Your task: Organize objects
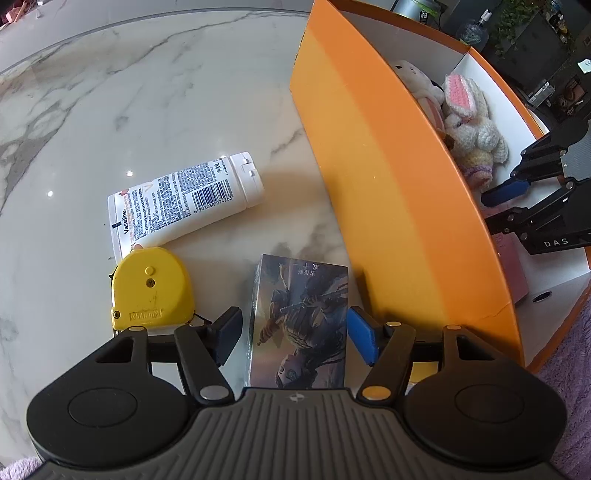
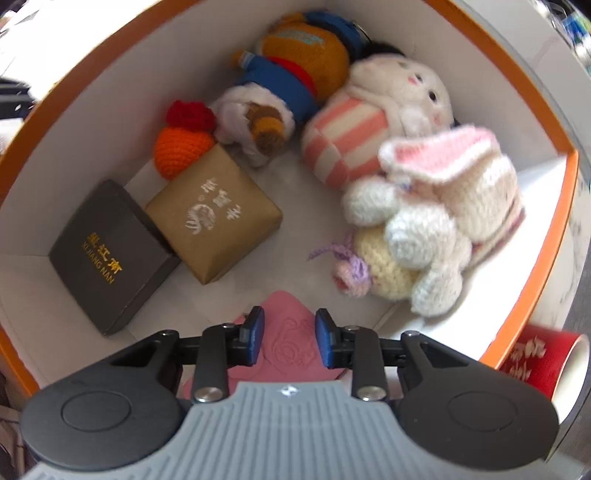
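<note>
A white marble tabletop with grey veining caught bright daylight; green plants and dark shelving stood beyond its far edge.

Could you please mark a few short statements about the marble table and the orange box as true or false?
1. The left gripper has its jaws open around the card box. True.
2. The yellow tape measure lies inside the orange box. False: it lies on the marble table, beside the Vaseline tube.
3. The right gripper hangs over the pink item inside the box. True.
4. The black box stands on top of the crocheted rabbit. False: it lies on the box floor, next to the brown packet.
</note>
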